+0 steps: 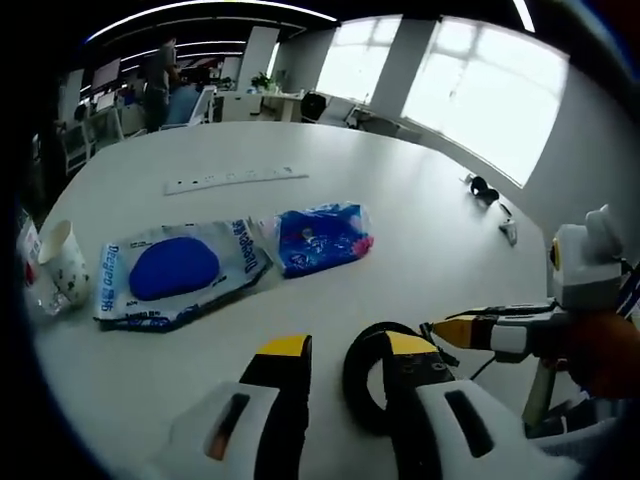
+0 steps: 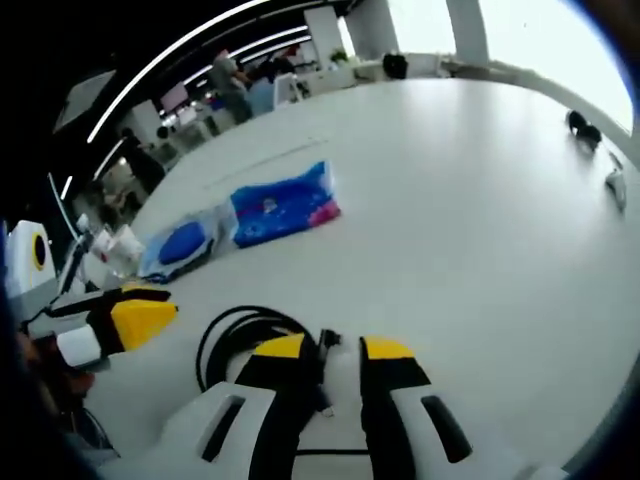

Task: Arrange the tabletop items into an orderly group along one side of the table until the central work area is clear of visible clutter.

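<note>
A coiled black cable (image 1: 362,385) (image 2: 235,340) lies on the white table (image 1: 400,190) just in front of both grippers. My left gripper (image 1: 347,347) is open, its right jaw over the coil. My right gripper (image 2: 333,348) is open with a strand of the cable between its jaws; it also enters the left gripper view (image 1: 470,332). The left gripper (image 2: 125,322) shows beside the coil in the right gripper view. Farther out lie a blue packet (image 1: 322,238) (image 2: 283,207) and a clear bag with a blue round item (image 1: 180,270) (image 2: 182,243).
A paper cup (image 1: 65,262) stands at the table's left edge. A white power strip (image 1: 235,180) lies farther back. A small black item (image 1: 484,190) (image 2: 582,125) and a grey one (image 1: 510,232) lie to the right. People and desks stand beyond the table.
</note>
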`<state>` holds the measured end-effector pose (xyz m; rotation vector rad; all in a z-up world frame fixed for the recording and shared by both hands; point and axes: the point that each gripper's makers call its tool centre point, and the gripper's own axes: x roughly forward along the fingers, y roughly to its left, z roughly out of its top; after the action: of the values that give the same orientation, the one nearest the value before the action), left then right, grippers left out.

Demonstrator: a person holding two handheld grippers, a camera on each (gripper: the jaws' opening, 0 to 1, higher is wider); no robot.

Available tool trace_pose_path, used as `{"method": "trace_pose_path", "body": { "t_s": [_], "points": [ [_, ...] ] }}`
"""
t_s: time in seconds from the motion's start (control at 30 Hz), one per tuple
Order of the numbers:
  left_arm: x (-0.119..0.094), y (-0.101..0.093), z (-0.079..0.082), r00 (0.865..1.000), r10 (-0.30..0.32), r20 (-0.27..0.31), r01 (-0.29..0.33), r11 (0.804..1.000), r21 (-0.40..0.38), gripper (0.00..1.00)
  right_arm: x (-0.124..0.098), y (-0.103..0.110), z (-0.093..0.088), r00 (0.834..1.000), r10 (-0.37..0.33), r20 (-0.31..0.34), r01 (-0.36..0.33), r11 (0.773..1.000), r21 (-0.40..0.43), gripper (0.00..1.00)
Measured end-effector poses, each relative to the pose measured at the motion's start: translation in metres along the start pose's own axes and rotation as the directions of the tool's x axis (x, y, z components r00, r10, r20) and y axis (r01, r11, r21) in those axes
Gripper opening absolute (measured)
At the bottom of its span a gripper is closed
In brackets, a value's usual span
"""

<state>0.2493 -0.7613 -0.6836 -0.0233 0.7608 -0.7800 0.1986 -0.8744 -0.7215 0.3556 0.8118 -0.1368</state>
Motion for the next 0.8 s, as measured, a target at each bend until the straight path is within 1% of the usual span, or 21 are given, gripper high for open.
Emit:
{"method": "trace_pose_path", "body": {
  "t_s": [0.17,0.33,0.47,0.63,0.8],
  "points": [
    [0.002,-0.007,-0.006,1.0,-0.017,-0.013,0.017,1.0,0.006,0.29,-0.002,0.001,-0.002,1.0,0.003,0.001,-0.003,1.0,0.004,0.17],
    [0.001,-0.011,-0.008,1.0,-0.025,-0.019,0.026,1.0,0.017,0.29,-0.003,0.004,-0.004,1.0,0.008,0.0,-0.008,1.0,0.004,0.17],
    [0.002,-0.015,-0.013,0.999,-0.029,-0.027,0.03,0.999,0.022,0.29,-0.003,0.007,-0.01,1.0,0.014,-0.009,-0.014,1.0,0.003,0.17],
    [0.005,-0.015,-0.023,0.998,-0.034,-0.055,0.036,0.999,0.031,0.29,-0.001,0.012,-0.017,1.0,0.021,-0.022,-0.021,1.0,0.003,0.17],
    [0.006,-0.017,-0.028,0.997,-0.038,-0.067,0.041,0.998,0.039,0.29,0.002,0.016,-0.018,0.999,0.025,-0.036,-0.025,1.0,-0.016,0.17]
  ]
}}
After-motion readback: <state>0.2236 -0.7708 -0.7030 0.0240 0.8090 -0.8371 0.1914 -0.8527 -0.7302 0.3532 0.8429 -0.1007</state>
